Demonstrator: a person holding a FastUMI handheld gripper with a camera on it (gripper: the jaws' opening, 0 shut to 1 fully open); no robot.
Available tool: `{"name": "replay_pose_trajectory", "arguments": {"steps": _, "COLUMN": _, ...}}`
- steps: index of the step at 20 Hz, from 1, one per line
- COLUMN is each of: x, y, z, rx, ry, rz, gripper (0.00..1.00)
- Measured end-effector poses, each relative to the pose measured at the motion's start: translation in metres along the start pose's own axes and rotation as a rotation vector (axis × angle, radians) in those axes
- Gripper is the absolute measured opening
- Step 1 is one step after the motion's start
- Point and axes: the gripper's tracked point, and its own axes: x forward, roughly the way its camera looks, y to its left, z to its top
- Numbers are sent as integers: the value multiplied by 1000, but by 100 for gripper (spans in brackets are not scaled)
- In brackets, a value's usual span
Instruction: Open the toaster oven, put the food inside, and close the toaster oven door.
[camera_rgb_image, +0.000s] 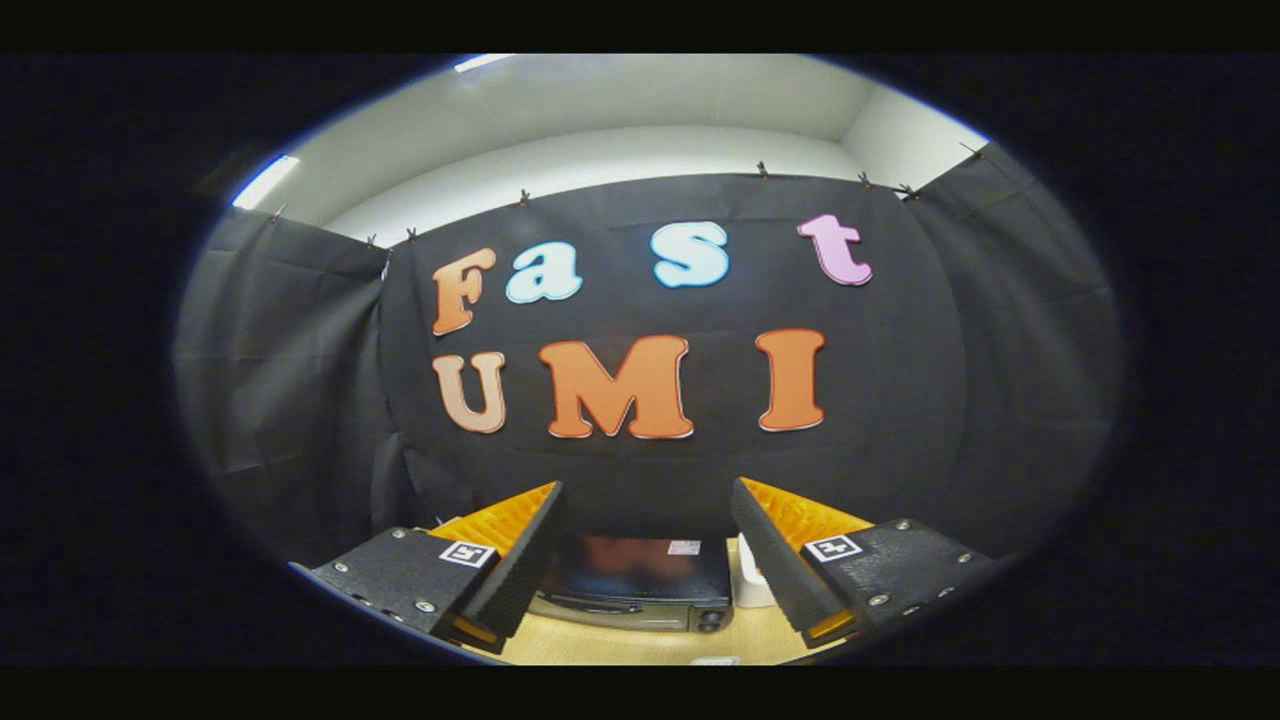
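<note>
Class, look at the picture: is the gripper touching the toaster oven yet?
Apart. In the gripper view the gripper is open, and the toaster oven sits on the table well beyond its fingers, its door closed.

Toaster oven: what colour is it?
Black, with a dark glass door; toaster oven shows in the gripper view, beyond the open gripper.

Glossy-fronted toaster oven (632, 585) on a smooth wood-look table (640, 645).
</note>
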Motion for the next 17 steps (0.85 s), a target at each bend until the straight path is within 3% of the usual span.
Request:
{"name": "replay_pose_trajectory", "arguments": {"steps": 4, "x": -7, "y": -1, "z": 38, "rx": -42, "ry": -117, "rz": -8, "gripper": 97}}
{"name": "replay_pose_trajectory", "arguments": {"steps": 17, "x": -28, "y": -9, "z": 50, "rx": -126, "ry": -222, "rz": -25, "gripper": 98}}
